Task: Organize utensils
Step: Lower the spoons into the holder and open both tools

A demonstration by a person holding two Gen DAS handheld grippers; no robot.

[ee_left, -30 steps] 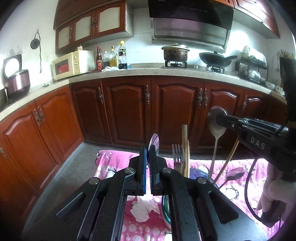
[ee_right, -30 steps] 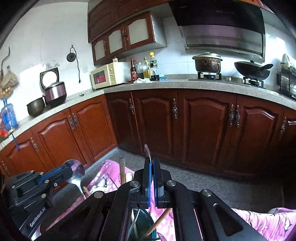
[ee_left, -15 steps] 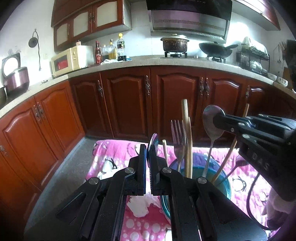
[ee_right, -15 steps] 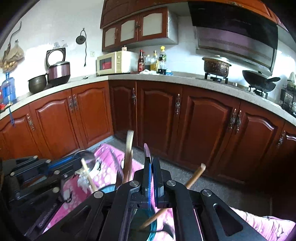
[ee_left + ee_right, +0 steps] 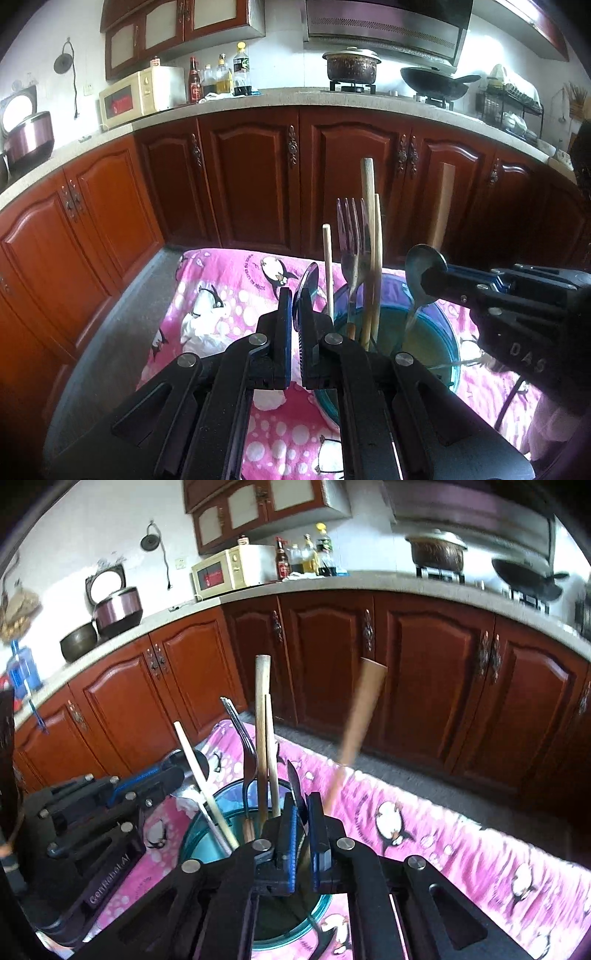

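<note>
Left wrist view: left claw (image 5: 293, 314) pinching a spoon (image 5: 306, 282) by its bowl, beside the teal glass bowl (image 5: 448, 354) on the pink penguin cloth (image 5: 236, 291). Fork (image 5: 351, 236), chopstick (image 5: 328, 273) and wooden handles upright in the way.

Right wrist view: right claw (image 5: 302, 814) nipping a metal spoon (image 5: 295, 784) above the bowl (image 5: 192, 840). Left claw (image 5: 173, 775) alongside. Blurred wooden handle (image 5: 360, 716) close right.

Red-brown cabinets (image 5: 255, 177) — pale counter (image 5: 280, 98), perhaps stone.
</note>
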